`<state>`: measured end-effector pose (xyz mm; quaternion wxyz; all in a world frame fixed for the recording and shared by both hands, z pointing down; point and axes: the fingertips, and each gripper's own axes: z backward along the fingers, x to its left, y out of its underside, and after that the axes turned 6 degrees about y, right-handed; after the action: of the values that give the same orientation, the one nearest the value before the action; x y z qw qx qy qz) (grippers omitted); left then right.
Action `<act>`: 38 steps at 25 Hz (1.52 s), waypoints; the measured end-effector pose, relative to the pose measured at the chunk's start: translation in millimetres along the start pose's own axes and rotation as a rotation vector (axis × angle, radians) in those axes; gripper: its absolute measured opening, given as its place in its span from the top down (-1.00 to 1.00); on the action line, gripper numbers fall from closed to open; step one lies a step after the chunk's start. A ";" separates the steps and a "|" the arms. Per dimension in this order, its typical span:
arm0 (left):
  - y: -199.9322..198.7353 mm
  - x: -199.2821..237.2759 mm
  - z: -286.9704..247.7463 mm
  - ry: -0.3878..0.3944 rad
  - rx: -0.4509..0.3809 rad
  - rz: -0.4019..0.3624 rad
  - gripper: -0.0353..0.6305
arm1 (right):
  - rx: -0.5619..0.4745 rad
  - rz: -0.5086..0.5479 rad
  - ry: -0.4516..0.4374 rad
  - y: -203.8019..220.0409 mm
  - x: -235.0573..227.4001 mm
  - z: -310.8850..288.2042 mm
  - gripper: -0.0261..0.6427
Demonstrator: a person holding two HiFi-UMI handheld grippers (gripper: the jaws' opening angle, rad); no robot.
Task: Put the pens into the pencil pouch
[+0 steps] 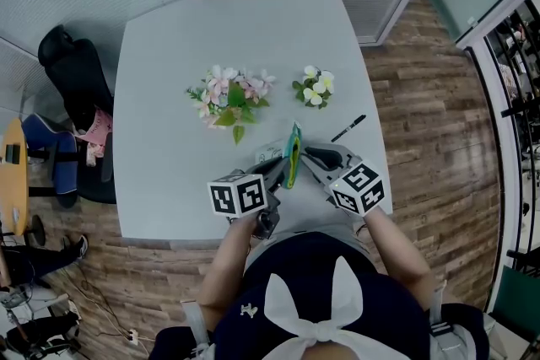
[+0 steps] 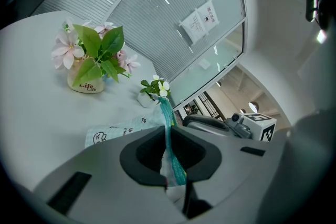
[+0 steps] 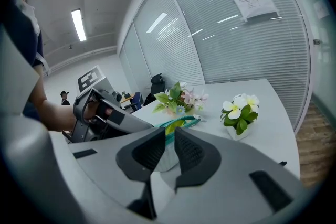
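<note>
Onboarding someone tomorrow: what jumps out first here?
A pouch is held on edge at the near side of the table, the left gripper shut on its teal zipper edge and the right gripper at its other side. Behind it sit a pink bouquet and a white bouquet; a black pen lies to the right.

Pale pouch upright, teal zipper up — black pen, perhaps capped, nearby.

The head camera looks steeply down on the bench. The left tongs and right tongs each carry a camera close behind the jaws, facing across it; all share the pink flowers.
</note>
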<state>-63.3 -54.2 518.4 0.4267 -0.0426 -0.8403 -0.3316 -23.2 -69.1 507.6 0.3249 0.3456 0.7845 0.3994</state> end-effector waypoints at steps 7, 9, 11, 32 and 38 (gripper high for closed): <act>-1.6 -0.2 -0.3 0.002 -0.001 0.005 0.75 | 0.016 -0.011 0.061 8.7 -26.3 10.8 0.73; -1.8 1.0 -0.6 0.000 -0.002 0.007 0.75 | 0.024 -0.014 0.078 12.9 -34.5 13.6 0.73; -2.1 2.0 -0.8 0.001 -0.003 0.009 0.75 | 0.033 -0.015 0.095 17.9 -42.4 15.9 0.72; -3.5 1.6 -4.4 0.006 0.004 0.025 0.75 | 0.134 -0.171 0.325 74.8 -132.5 29.7 0.59; -2.4 2.0 -9.1 0.009 0.013 0.033 0.75 | 0.131 -0.312 0.426 85.9 -169.5 34.7 0.58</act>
<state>-59.2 -61.9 522.5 0.4361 -0.0521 -0.8398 -0.3192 121.5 -153.1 604.1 0.1871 0.1492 0.9030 0.3569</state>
